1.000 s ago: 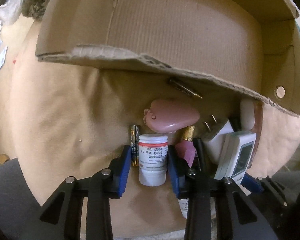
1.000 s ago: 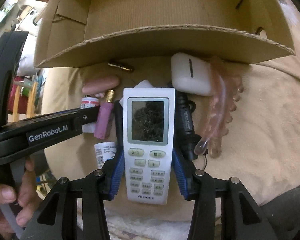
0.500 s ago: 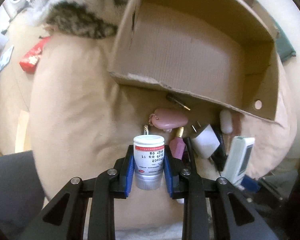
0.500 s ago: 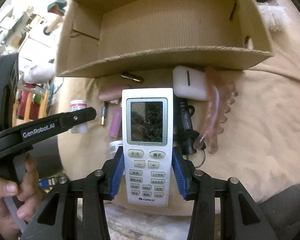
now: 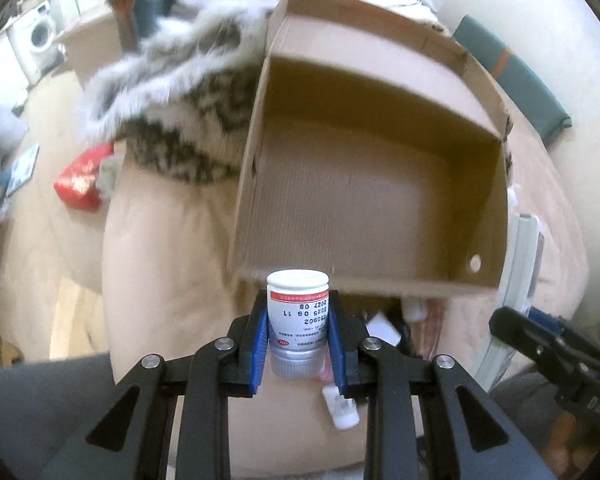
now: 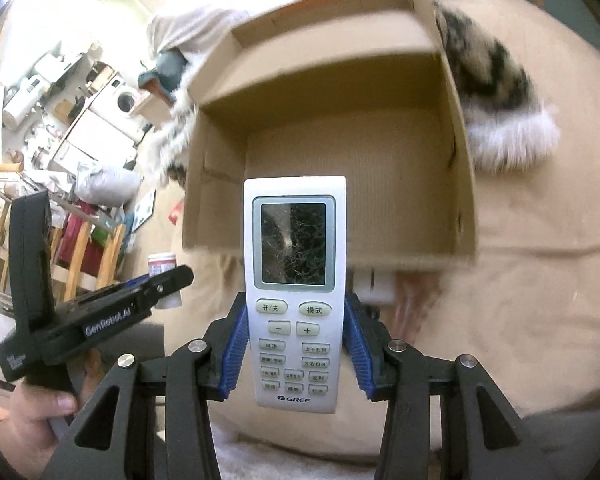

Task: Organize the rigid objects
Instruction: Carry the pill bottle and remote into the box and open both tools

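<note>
Left gripper [image 5: 298, 340] clamps the pill bottle [image 5: 297, 320] and right gripper [image 6: 296, 344] clamps the remote [image 6: 296, 292], both raised before the seemingly empty cardboard box [image 5: 380, 208], probably for dropping in.

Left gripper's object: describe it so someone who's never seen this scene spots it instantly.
Find the open cardboard box on the tan cushion. Just in front of its near wall, the left gripper clamps a small white bottle. Its red band and printed dates mark it out from the flat grey remote in the right gripper.
</note>
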A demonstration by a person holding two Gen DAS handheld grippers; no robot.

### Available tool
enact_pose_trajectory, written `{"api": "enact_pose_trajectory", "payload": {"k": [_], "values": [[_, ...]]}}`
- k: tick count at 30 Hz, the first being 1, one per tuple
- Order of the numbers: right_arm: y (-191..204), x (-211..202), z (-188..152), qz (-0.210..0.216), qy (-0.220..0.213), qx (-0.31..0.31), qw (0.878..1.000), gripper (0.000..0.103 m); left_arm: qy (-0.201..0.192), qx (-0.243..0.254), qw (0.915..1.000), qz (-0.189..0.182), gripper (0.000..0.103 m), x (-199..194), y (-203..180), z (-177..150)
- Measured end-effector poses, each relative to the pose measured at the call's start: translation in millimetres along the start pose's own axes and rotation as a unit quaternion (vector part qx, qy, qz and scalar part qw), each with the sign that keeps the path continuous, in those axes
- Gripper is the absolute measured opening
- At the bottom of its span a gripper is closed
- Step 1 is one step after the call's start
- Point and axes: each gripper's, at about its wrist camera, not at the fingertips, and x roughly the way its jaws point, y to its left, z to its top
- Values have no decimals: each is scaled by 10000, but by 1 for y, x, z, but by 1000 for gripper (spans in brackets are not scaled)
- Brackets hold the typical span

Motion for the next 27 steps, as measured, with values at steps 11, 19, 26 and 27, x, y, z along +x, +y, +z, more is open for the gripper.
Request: {"api": "enact_pose_trajectory", "payload": {"k": [11,19,26,27], "values": [[-9,30,60,-121,-41,-64,9999,48,-40,313,9994,157,24,34,-30,56],[-23,78,81,-313,172,-60,9993,48,110,379,9991,162,24,85,-38,71],[-37,108,76,-485,301,-47,9984,48,197,356,9990,185,24,110,-39,70],[-37,110,76,-464,319,-17,9984,48,187,384,9989,201,24,112,-41,69]]}}
